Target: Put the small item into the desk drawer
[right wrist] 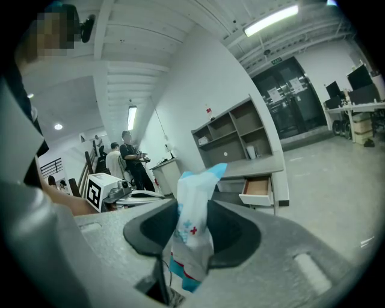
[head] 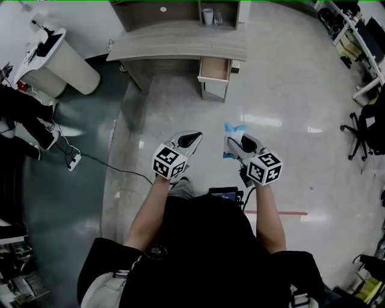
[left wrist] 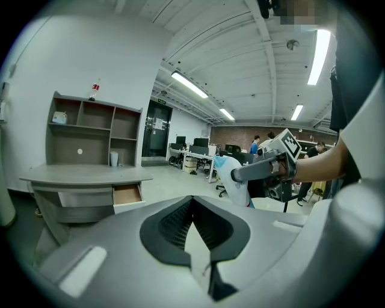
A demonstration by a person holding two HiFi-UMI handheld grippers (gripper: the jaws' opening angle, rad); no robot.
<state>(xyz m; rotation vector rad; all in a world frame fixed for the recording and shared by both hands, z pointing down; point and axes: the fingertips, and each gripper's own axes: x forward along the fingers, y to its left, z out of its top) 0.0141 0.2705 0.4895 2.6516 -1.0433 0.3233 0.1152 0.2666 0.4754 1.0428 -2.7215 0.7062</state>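
My right gripper (head: 232, 143) is shut on a small white packet (right wrist: 194, 204) with blue ends and a red cross; the packet (head: 234, 127) sticks up past the jaws. My left gripper (head: 194, 138) is beside it at the same height, jaws together with nothing in them (left wrist: 192, 201). In the left gripper view the packet (left wrist: 239, 179) hangs from the right gripper (left wrist: 243, 174). Ahead across the floor stands the grey desk (head: 180, 43), and its small drawer (head: 215, 68) is pulled out. The same open drawer (right wrist: 257, 187) shows beyond the packet, and the drawer (left wrist: 127, 194) also shows left of the left jaws.
A shelf unit with a white cup (head: 207, 16) tops the desk. A white rounded stand (head: 63, 66) is at the left, with a cable and power strip (head: 74, 160) on the floor. An office chair (head: 361, 135) stands at the right. People (right wrist: 129, 157) stand in the background.
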